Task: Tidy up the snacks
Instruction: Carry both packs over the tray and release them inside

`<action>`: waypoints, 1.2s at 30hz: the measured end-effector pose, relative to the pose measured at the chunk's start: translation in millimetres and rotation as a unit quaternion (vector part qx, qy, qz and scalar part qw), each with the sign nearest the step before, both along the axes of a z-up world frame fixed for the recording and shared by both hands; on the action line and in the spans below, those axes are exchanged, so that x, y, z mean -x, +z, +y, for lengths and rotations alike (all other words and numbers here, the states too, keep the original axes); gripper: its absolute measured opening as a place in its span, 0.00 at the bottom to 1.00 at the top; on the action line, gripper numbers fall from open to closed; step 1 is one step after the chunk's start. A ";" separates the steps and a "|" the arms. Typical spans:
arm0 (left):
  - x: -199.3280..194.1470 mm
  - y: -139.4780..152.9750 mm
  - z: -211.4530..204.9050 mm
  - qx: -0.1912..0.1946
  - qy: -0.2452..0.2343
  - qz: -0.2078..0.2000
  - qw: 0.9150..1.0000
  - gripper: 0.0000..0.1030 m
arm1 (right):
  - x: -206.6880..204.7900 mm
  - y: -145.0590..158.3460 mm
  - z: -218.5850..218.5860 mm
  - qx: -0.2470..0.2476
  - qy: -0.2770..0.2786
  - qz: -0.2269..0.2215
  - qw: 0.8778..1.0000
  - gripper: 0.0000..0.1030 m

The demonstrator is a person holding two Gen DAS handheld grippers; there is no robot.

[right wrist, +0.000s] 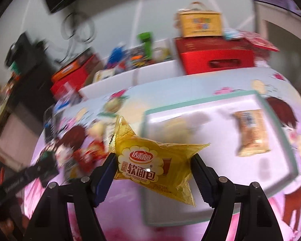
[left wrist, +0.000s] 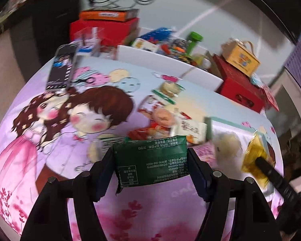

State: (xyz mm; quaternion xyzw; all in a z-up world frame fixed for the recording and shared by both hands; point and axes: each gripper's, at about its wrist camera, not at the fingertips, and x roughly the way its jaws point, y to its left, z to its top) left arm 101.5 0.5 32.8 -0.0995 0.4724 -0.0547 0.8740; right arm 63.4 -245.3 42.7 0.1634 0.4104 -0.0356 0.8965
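My left gripper (left wrist: 150, 160) is shut on a dark green snack packet (left wrist: 150, 160) and holds it above the cartoon-print cloth. A pile of loose snack packets (left wrist: 166, 118) lies on the cloth just beyond it. My right gripper (right wrist: 153, 166) is shut on a yellow soft-bread packet (right wrist: 150, 164), held over the left edge of a white tray with a teal rim (right wrist: 210, 100). The tray holds a tan packet (right wrist: 250, 132) and a pale, blurred one (right wrist: 176, 126). The right gripper and its yellow packet (left wrist: 254, 156) also show at the right of the left wrist view.
A white box (left wrist: 162, 60) full of mixed items stands at the back of the table. A red crate (right wrist: 214, 58) with a yellow carton (right wrist: 200, 24) on it sits back right. Red and orange boxes (left wrist: 106, 26) are stacked back left. A dark upright card (left wrist: 62, 68) stands there too.
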 end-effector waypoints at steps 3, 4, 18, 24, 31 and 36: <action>1.0 2.2 -26.8 -0.007 -0.033 -0.005 0.999 0.69 | 4.9 3.2 -30.7 -0.005 -0.037 -0.001 0.999 0.74; 1.8 2.2 -35.8 -0.008 -0.044 -0.006 0.999 0.69 | 7.9 3.8 -40.9 -0.006 -0.051 -0.002 0.999 0.74; 23.9 -12.5 -158.5 -0.037 -0.192 -0.011 0.981 0.69 | 60.6 -4.0 -160.3 -0.018 -0.212 0.007 0.977 0.74; 25.7 -21.8 -183.1 -0.041 -0.215 -0.010 0.976 0.69 | 70.2 -8.8 -179.2 -0.025 -0.232 0.010 0.972 0.74; 25.1 -35.6 -195.3 -0.047 -0.228 -0.001 0.973 0.69 | 67.3 -16.7 -177.3 -0.030 -0.221 0.021 0.974 0.74; 24.4 -39.9 -196.8 -0.047 -0.229 0.000 0.972 0.69 | 58.8 -24.5 -167.7 -0.028 -0.204 0.036 0.978 0.74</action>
